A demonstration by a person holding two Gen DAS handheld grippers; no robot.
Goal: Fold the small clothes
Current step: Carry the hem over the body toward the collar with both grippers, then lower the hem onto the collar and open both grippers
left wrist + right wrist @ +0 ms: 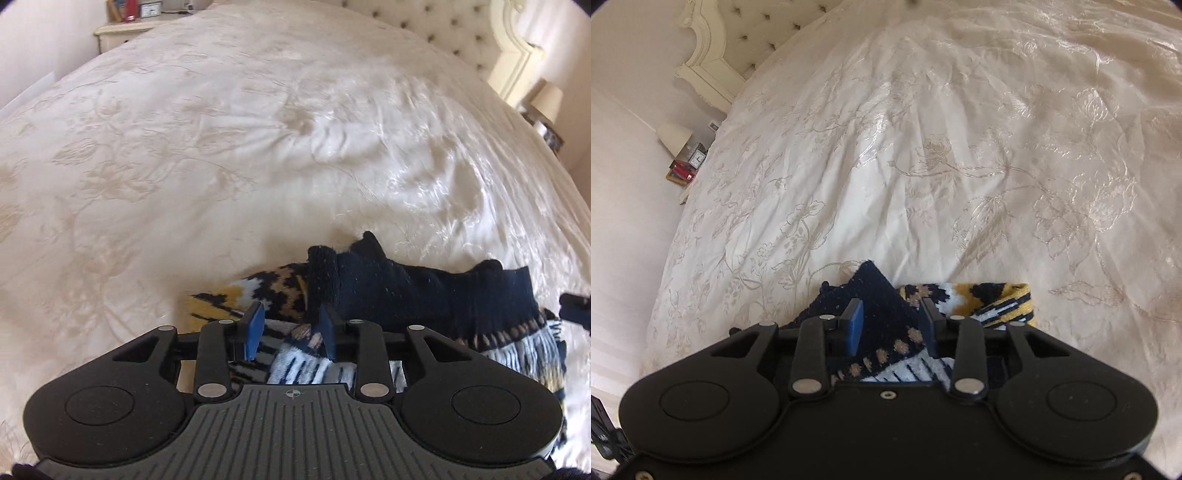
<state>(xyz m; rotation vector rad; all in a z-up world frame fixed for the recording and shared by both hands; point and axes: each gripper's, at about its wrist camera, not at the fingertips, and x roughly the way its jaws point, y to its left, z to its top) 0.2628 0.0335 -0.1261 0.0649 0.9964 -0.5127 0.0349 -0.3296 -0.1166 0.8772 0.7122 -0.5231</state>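
A small knitted garment in navy (388, 288) with a yellow, white and black patterned part (229, 299) lies bunched on the cream bedspread (258, 147). My left gripper (291, 330) hovers over it. Its blue pads (255, 328) stand apart, the patterned knit shows in the gap below them, and neither pad presses on it. In the right wrist view the same garment shows a navy peak (882, 295) and a yellow patterned end (997, 299). My right gripper (892, 326) is over the navy part with its pads apart, not clamped on the cloth.
The floral bedspread (923, 166) fills both views. A tufted headboard (757, 33) runs along the far end. A bedside table with a lamp (674, 136), a clock and red items stands beside the bed. Another bedside table (122, 29) is at the far corner.
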